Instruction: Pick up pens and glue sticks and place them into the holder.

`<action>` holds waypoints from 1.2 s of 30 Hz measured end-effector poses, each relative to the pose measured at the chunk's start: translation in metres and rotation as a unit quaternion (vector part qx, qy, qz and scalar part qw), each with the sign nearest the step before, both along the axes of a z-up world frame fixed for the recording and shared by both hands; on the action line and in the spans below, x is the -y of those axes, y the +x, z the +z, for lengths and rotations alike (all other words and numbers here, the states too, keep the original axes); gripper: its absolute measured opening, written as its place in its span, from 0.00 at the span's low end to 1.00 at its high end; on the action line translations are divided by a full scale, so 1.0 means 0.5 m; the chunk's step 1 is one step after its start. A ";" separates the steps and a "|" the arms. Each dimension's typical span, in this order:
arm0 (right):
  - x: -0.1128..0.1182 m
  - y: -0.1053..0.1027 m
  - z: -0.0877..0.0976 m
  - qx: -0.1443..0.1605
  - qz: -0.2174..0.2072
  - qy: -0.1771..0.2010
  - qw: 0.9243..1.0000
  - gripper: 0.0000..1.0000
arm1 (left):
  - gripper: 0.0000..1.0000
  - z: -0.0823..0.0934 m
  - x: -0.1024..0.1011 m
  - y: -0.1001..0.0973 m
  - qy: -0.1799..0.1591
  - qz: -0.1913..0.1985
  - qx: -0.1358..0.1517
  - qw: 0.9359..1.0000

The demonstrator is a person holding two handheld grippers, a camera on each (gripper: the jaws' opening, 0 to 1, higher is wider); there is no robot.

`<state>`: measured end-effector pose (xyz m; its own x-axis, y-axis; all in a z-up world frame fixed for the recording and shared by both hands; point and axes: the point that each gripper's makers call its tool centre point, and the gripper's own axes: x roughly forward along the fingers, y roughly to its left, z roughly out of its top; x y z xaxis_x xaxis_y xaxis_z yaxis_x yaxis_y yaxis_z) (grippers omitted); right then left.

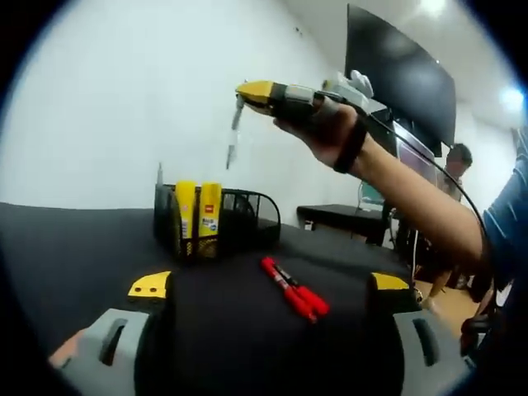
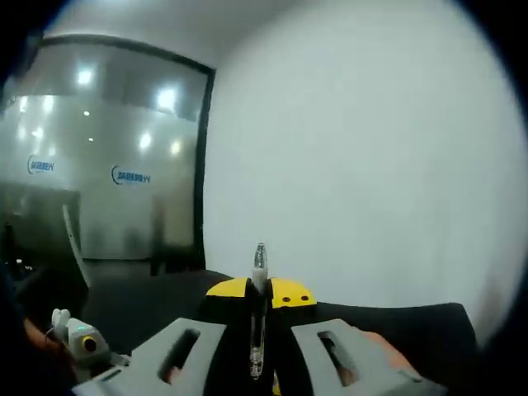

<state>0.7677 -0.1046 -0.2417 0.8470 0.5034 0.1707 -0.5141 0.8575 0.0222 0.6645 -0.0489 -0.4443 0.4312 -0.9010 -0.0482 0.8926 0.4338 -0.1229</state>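
Holding a clear pen point(image 2: 259, 313) in closed right gripper point(image 2: 259, 330), upper centre above holder point(image 1: 216, 219). Left gripper point(image 1: 272, 289) spread wide; glue sticks point(image 1: 198, 216) in, red pens point(image 1: 294, 289) still left.

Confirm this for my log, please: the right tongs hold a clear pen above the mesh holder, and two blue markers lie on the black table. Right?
Not quite: the two markers are red, as the left gripper view shows. The right tongs do hold the clear pen above the black mesh holder.

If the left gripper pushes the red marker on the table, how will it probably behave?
The red marker looks round and slim, so it would probably roll or spin on the black table. It seems stiff and light, and its smooth barrel may slip between the jaws.
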 end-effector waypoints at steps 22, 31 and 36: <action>0.005 0.196 -0.065 -0.011 -0.051 -0.039 0.998 0.05 | 0.96 0.004 -0.002 0.003 -0.010 0.003 -0.006 1.000; 0.003 0.242 -0.148 -0.059 -0.045 -0.060 0.995 0.06 | 0.95 0.004 -0.003 0.006 -0.011 0.006 -0.006 1.000; 0.008 0.255 -0.176 -0.076 -0.048 -0.075 0.993 0.06 | 0.95 0.002 -0.003 0.007 -0.009 0.006 -0.005 1.000</action>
